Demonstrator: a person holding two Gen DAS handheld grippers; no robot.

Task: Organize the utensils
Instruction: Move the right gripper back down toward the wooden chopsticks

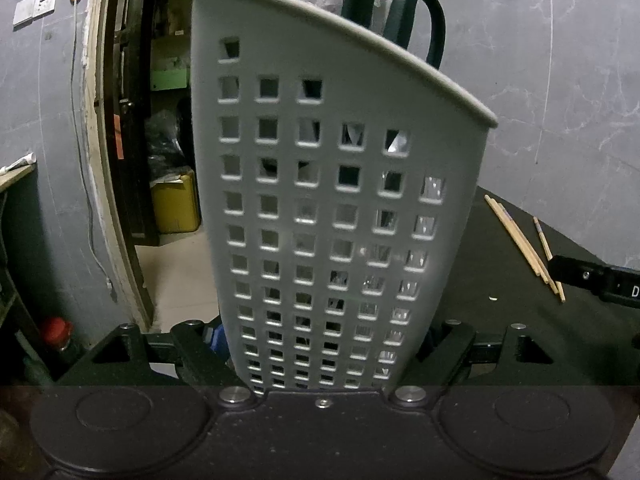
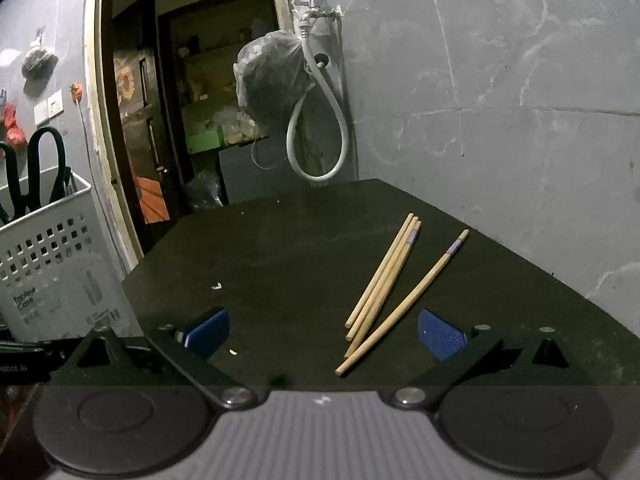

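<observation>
Chopsticks [image 2: 384,280] lie loose on the dark counter [image 2: 280,248], four of them fanned out near its right side, their near tips falling between the spread fingers of my right tool [image 2: 324,330]. That tool stands wide apart with nothing in it, both blue pads [image 2: 440,332] well clear of the wood. My left tool [image 1: 324,340] is clamped on the grey perforated caddy [image 1: 340,200], its fingers pressed against either side of the lower wall, steadying it upright; scissors [image 1: 424,20] already stand inside. As I judge it, the step in hand is picking up the chopsticks to drop them into the caddy. To do it well I would bring the right tool lower and shift it slightly toward the bundle of three, so the pads close across the sticks rather than along them, gathering them together before squeezing. The lone stick crossing the others may roll or scissor out, so I would close slowly and keep my hold on the caddy firm.
</observation>
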